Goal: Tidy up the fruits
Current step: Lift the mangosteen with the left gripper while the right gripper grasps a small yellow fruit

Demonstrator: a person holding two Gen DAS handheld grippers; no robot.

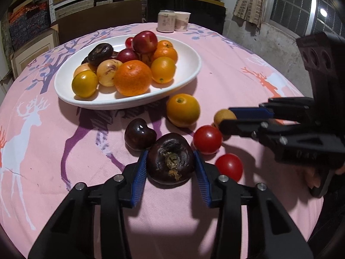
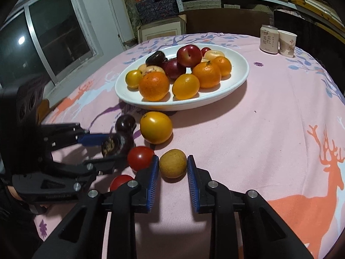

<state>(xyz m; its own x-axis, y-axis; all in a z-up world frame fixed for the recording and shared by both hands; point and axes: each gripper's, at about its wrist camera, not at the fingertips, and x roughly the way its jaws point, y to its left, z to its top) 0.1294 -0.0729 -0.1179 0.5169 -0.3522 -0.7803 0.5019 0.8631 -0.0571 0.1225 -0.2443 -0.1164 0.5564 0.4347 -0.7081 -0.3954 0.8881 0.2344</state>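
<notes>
1. The drink can at the far edge of the tabletop carries vertical Chinese characters; they look like "美阳" and "果饮", though the small print is too blurred to read.
2. The paper cup touching it shows "中" above another character that looks like "风".

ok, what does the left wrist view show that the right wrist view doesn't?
Left wrist only: the left claw from behind, closed on the dark fruit, and a white deer print on the cloth.
Right wrist only: the right claw from behind, closed on the small brown fruit, and a purple flower print.
Both: the plate of fruit, can, paper cup, loose orange.
</notes>
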